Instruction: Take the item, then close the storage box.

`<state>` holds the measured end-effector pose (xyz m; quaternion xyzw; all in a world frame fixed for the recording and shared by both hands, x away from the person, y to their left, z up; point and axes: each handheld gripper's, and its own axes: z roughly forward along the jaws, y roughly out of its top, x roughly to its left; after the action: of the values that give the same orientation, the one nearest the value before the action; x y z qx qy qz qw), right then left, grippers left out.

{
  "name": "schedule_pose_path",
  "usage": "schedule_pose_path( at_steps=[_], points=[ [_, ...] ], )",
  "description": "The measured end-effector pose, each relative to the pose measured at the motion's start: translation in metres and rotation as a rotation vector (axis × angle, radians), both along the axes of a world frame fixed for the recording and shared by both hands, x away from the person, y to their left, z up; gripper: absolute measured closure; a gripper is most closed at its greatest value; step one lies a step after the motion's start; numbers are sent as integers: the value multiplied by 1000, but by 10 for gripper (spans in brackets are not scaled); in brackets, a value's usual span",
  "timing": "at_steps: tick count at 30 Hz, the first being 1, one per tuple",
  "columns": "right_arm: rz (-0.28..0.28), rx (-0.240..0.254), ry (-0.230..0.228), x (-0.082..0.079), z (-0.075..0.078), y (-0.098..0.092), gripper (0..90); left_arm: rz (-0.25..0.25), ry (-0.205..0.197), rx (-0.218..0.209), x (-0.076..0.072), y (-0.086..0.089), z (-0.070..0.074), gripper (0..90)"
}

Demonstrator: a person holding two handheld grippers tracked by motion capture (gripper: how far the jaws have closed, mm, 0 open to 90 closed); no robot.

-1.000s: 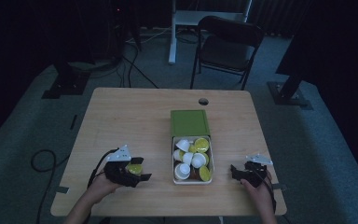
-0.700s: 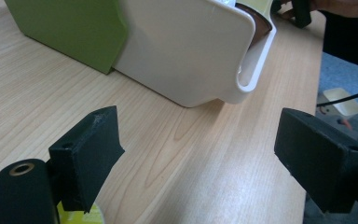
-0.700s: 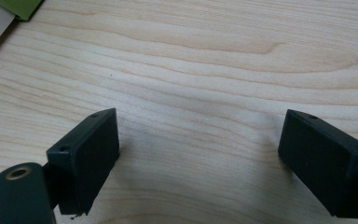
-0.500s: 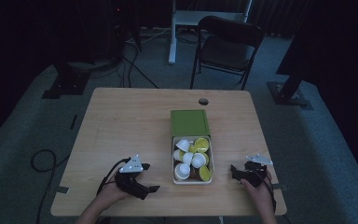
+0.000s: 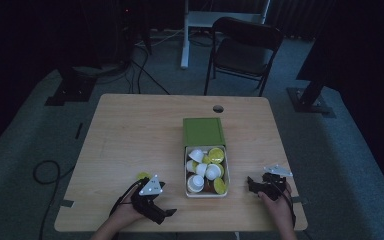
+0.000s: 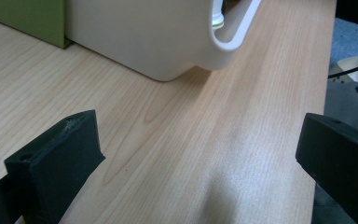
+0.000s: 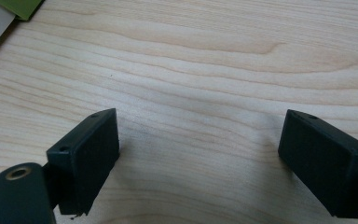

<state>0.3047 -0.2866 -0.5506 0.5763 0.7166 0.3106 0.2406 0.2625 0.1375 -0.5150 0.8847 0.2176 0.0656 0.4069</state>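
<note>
bench: pale wooden bench [image 5: 145, 140], things sit near the person's edge, within easy reach
tray: white plastic tray [image 5: 189, 191] at bench centre-front, between the two grippers; its rounded white corner shows close in the left gripper view [image 6: 168, 42]
tray contents: small white and yellow-lidded capsules [image 5: 206, 167] heaped loose inside, looks like a sorting or unloading job
lid: flat green box lid [image 5: 203, 131] touching the tray's far end, likely slid off to expose the capsules
loose capsule: one yellow-topped capsule [image 5: 142, 176] on the bench just left of the left gripper, out of the tray
left gripper: black two-jaw left gripper [image 5: 164, 214] low over the bench, jaws spread wide, nothing between them; aimed at the tray corner, probably lining up for a pick
right gripper: black two-jaw right gripper [image 5: 252, 183] resting right of the tray, jaws wide apart, holding nothing, bare wood between them [image 7: 200, 154]; seems parked on standby
</note>
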Motion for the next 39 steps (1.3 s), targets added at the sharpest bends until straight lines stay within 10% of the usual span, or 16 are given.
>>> schedule_pose_path(
  at_steps=[6, 22, 33, 39],
  points=[
    [4, -1, 1, 1, 0, 0, 118, 6, -20, 51, -1, -6, -6, 1],
    [18, 1, -2, -1, 0, 4, 118, 39, -59, -6, 5, -5, 13, 1],
    [212, 1, -10, -18, 21, 22, 118, 43, -82, 0, 15, -13, 25, 1],
    [306, 100, -58, -34, 35, 24, 118, 39, -83, -3, 18, -21, 26, 1]
  ],
)
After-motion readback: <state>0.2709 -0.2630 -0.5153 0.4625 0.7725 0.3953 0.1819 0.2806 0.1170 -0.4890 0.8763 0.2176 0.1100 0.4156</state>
